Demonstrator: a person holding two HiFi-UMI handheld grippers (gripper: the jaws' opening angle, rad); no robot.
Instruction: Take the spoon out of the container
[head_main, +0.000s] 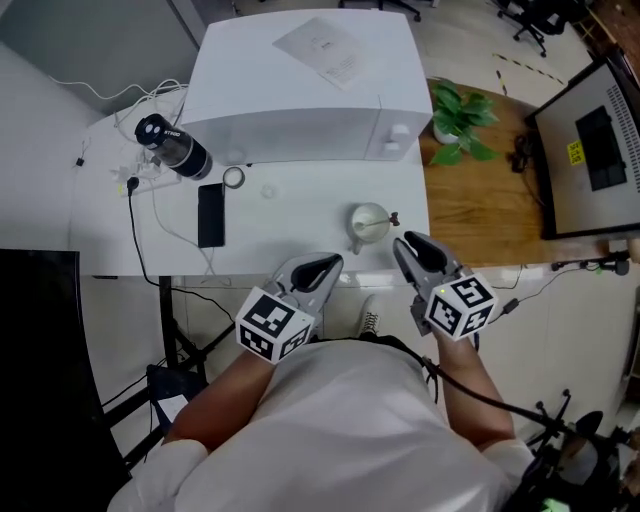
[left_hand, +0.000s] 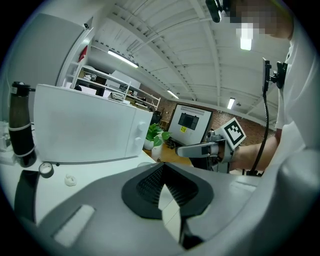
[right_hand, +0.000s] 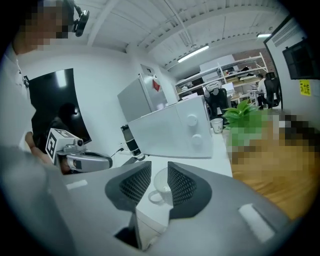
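Left claw (head_main: 328, 264): nearest item, at the near edge of the tabletop (head_main: 300, 212). Its jaws are closed together with nothing between them. Park it there, or bring it up to steady the container.

Right claw (right_hand: 159, 172): just beside the left, jaws apart and empty. You have it aimed at the container (head_main: 368, 222), which shows beyond the gap, untouched.

Container: small pale cup with a side handle, upright near the tabletop's front right corner.

Spoon (head_main: 391, 217): seemingly the thin piece leaning over the rim on your right, dark at its end. It is too small to be sure.

Step in hand, as judged: the approach. Advance the right claw over the rim and close on the spoon's free end only. Lift straight up, so the light cup neither tips nor follows.

Further back: black phone (head_main: 210, 214), tape ring (head_main: 233, 177), black bottle (head_main: 172, 147) among white cables at far left, white microwave (head_main: 300, 90) along the rear.

Beyond: wooden surface (head_main: 490, 215) to the right, potted plant (head_main: 460, 118), dark monitor (head_main: 590, 150).
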